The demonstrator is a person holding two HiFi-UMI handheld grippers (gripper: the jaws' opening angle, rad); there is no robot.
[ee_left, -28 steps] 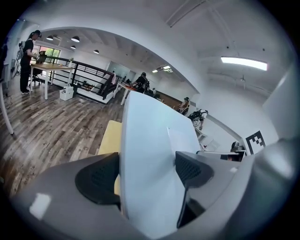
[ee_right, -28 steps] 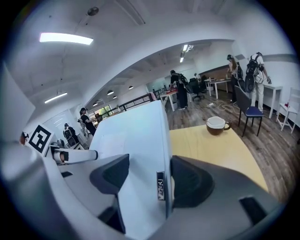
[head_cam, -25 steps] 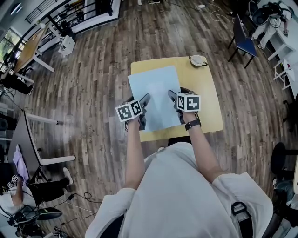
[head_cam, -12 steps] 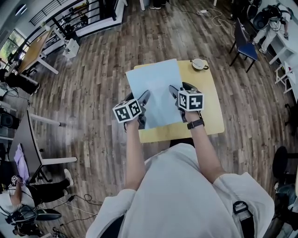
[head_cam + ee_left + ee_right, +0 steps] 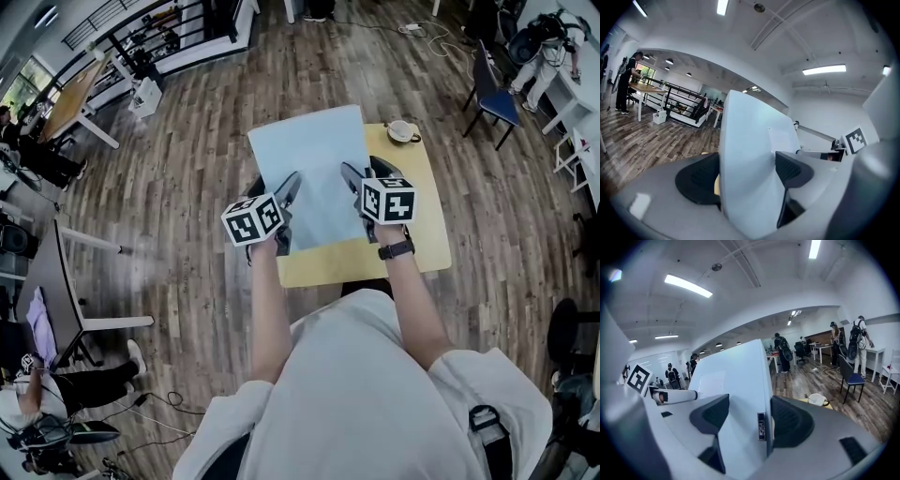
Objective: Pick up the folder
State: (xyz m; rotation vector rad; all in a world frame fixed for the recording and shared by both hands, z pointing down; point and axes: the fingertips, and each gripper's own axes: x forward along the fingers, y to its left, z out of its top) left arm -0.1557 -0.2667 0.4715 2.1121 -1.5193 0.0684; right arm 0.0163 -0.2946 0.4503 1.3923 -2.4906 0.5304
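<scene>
The pale blue folder is held tilted above the yellow table. The left gripper is clamped on its left edge, and the right gripper is clamped on its right edge.

The raised folder filled the space between my left gripper and right gripper, each clamped on one edge. The table lay open to my right, where only a cup stood at its far corner.
</scene>
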